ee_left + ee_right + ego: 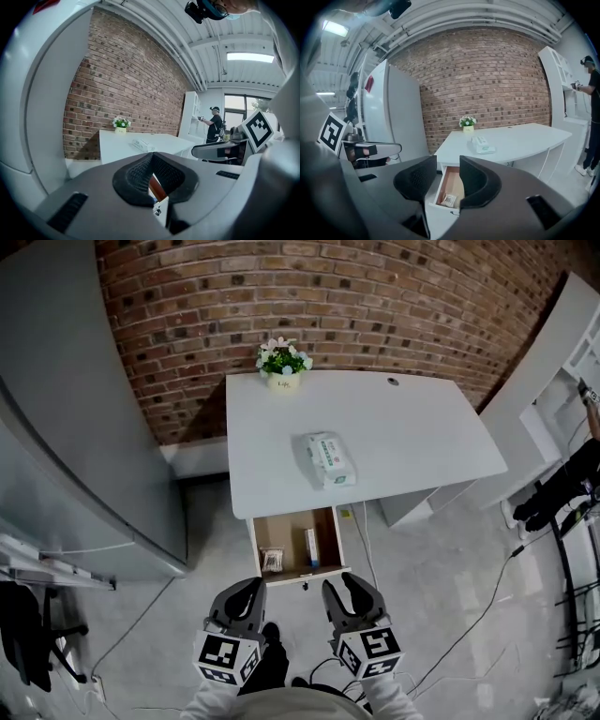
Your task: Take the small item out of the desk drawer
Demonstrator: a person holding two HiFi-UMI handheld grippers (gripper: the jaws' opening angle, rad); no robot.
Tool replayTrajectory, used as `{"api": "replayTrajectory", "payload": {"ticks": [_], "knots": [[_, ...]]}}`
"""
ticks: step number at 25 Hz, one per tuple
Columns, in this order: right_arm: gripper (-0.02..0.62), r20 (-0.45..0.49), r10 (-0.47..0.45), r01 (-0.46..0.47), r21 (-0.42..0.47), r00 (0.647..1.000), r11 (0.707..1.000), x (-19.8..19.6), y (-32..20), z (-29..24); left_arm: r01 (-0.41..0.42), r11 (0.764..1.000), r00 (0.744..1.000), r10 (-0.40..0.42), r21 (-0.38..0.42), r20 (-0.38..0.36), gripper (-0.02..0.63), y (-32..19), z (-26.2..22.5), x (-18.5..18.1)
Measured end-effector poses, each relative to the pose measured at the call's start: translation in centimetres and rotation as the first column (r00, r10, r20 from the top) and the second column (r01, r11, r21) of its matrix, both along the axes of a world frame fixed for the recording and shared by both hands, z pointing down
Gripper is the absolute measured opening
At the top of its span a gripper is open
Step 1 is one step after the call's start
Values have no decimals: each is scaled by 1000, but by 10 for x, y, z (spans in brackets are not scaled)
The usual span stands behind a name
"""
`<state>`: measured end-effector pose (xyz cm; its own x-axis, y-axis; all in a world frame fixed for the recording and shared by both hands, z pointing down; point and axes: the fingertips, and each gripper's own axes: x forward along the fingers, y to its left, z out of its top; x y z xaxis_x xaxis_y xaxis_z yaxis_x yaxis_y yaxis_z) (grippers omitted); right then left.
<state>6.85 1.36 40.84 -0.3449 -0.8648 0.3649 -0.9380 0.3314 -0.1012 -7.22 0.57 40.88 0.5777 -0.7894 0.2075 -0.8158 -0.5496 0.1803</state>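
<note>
The white desk [375,427] has its drawer [326,542] pulled open toward me. Inside lie a small clear packet [272,561] at the front left and a slim box [310,545] on the right. Both grippers hover just in front of the drawer, apart from it. My right gripper [343,585] is open with nothing between its jaws; in its own view the packet [449,200] and the drawer [452,180] show through the gap of that gripper [448,161]. My left gripper [246,587] has its tips together [151,157], holding nothing.
A tissue pack [330,458] and a small flower pot [283,360] sit on the desk top. A tall grey cabinet [75,427] stands at the left and white shelving [562,381] at the right. Cables [487,596] run across the floor. A person [215,124] stands by the shelving.
</note>
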Motion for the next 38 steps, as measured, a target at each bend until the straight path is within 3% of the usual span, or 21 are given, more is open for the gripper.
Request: {"api": "replayTrajectory", "payload": {"ticks": [9, 19, 30, 38], "knots": [[161, -15, 52, -53, -27, 999, 998, 3, -34, 12, -50, 998, 999, 50, -24, 2, 17, -41, 14, 1], [161, -29, 73, -75, -42, 997, 996, -1, -49, 24, -79, 996, 997, 79, -50, -4, 17, -54, 27, 5], [161, -23, 96, -97, -98, 995, 990, 16, -66, 58, -85, 994, 996, 87, -72, 25, 17, -68, 41, 13], [161, -27, 64, -67, -170, 998, 983, 18, -96, 91, -62, 994, 997, 66, -93, 41, 17, -92, 49, 17]]}}
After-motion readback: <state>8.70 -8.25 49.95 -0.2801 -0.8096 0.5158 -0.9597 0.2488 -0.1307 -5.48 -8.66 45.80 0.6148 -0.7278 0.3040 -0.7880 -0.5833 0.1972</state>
